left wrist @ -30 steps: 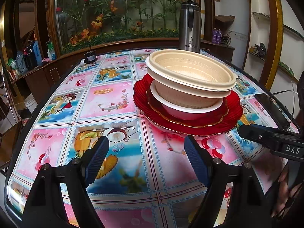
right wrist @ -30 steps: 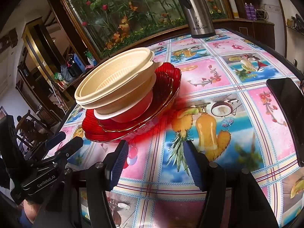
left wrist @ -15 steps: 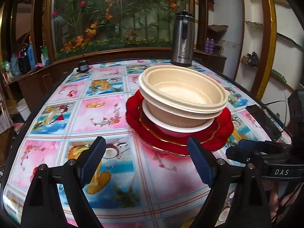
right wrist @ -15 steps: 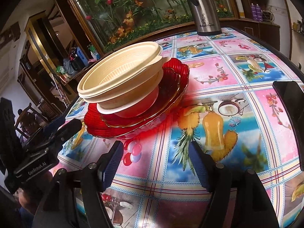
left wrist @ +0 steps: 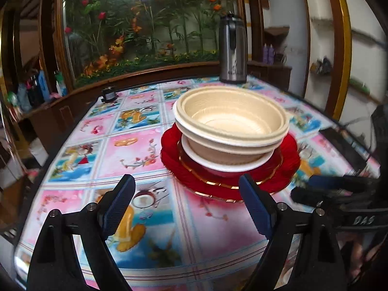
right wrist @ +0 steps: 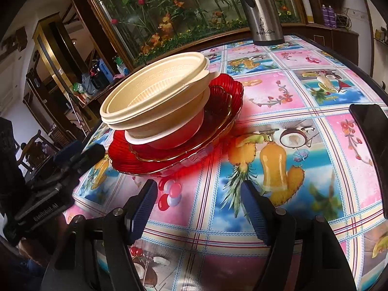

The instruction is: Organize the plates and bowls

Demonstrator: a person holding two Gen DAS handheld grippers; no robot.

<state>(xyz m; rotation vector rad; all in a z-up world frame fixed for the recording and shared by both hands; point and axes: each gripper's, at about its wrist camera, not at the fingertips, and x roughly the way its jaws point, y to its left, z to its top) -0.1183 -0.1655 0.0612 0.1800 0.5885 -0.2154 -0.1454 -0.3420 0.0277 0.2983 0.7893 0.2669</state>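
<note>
Both grippers sit wide open w/ nothing between the pads: left gripper and right gripper hover over the near part of the bench, which has a bright fruit-print cover. Mid-bench, just beyond the fingertips, I see the stack: two cream bowls nested in a white-rimmed red bowl, on a small red plate, on a big red plate. Widest at the bottom, prob. so it stands steady. Neither gripper touches it. Steel flask stands at the far edge; dark phone lies at right. Sorting looks done, I judge.
</note>
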